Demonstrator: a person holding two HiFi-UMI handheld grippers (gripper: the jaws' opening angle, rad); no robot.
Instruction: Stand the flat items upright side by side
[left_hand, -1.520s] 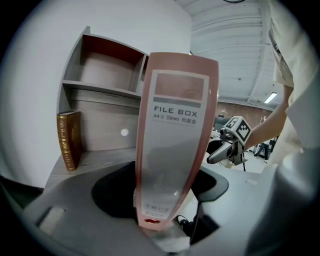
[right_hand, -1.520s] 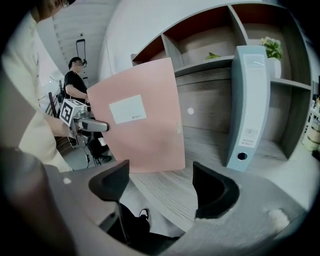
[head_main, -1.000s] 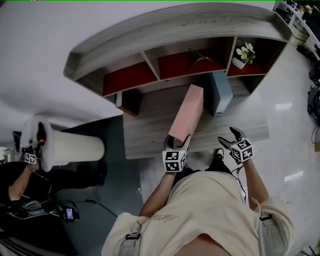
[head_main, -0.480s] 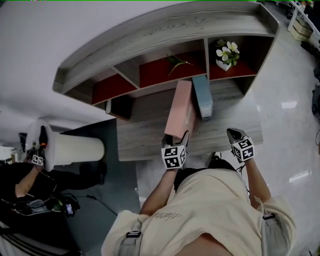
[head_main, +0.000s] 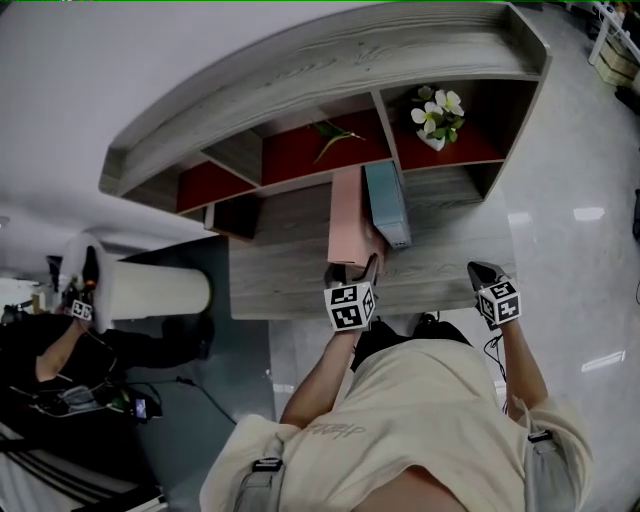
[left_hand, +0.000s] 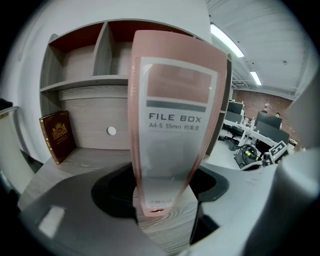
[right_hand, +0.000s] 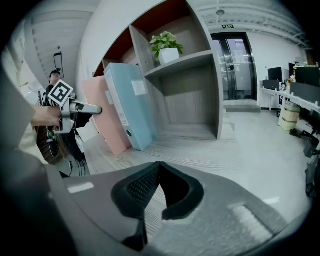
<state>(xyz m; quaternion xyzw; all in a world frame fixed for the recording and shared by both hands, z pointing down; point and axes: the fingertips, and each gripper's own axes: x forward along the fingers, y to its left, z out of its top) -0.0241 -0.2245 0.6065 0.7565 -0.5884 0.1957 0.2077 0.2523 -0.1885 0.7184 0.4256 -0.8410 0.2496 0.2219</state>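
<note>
Lettering on pink box (left_hand: 170, 125): left gripper view only

Your left gripper (head_main: 368, 272) is held out in front of your body and points away from you and a little down. Its jaws are clamped on the near end of the pink file box (head_main: 350, 225). Your right gripper (head_main: 480, 270) is well apart to the right, tilted down the same way, with its jaws pressed together and nothing between them.

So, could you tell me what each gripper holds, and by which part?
Left gripper grips the pink file box at the bottom of its spine; right gripper holds nothing.
</note>
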